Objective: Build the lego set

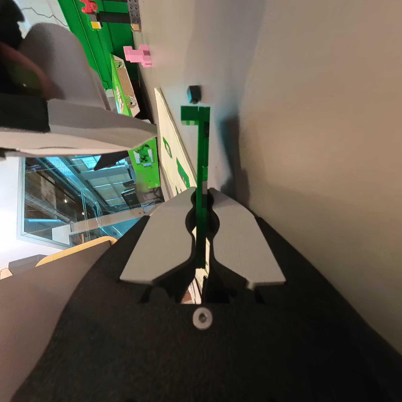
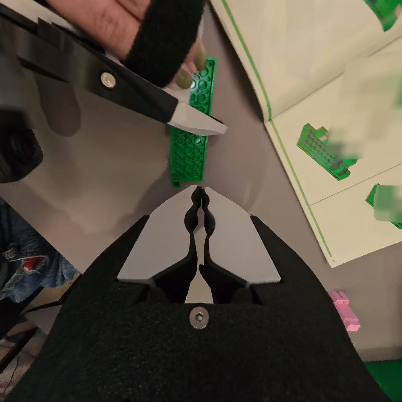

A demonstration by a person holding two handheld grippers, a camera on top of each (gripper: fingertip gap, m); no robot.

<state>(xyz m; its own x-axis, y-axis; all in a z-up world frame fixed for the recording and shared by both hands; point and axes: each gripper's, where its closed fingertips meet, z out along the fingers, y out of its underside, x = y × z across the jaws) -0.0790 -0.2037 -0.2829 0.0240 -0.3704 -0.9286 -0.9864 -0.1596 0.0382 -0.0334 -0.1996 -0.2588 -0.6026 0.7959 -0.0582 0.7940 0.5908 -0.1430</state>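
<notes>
Left gripper rolled sideways, fingers clamped edge-on upon a green plate. Right gripper points downward, fingertips pressed together, empty. A hand grips the left tool.
</notes>
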